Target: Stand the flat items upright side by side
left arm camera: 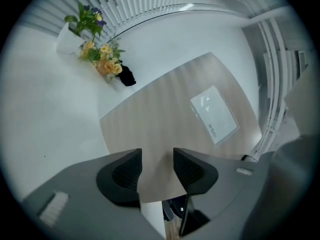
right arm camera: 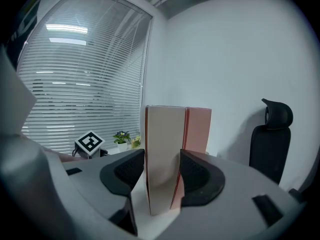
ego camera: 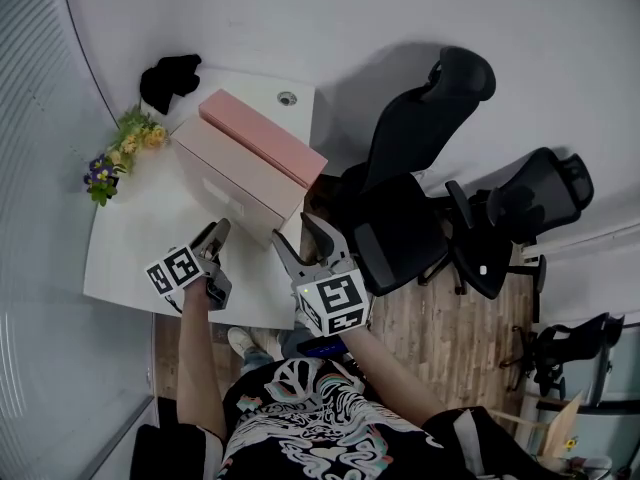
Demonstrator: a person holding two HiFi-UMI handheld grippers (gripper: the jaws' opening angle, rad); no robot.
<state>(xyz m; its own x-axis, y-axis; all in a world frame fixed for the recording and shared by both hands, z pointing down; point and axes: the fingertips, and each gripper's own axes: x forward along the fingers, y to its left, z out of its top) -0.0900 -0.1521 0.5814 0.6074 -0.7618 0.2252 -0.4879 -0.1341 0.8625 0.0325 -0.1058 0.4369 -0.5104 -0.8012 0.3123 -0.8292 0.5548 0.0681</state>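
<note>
Two flat boxes stand upright side by side on the white table (ego camera: pixel 130 253): a beige box (ego camera: pixel 235 173) and, touching its far side, a pink box (ego camera: pixel 265 138). My right gripper (ego camera: pixel 293 226) straddles the beige box's near end. In the right gripper view both pads of the right gripper (right arm camera: pixel 162 171) lie against the beige box (right arm camera: pixel 162 149), with the pink box (right arm camera: pixel 197 129) just to its right. My left gripper (ego camera: pixel 215 233) is at the beige box's broad face. Its jaws (left arm camera: pixel 157 166) stand open with nothing between them, facing the beige box (left arm camera: pixel 160 119) and its white label (left arm camera: pixel 214 113).
A pot of yellow and purple flowers (ego camera: pixel 125 148) and a black object (ego camera: pixel 170 78) sit at the table's far left. A round cable hole (ego camera: pixel 287 98) lies behind the boxes. Two black office chairs (ego camera: pixel 420 168) (ego camera: pixel 520 208) stand on the wooden floor to the right. Window blinds run along the left.
</note>
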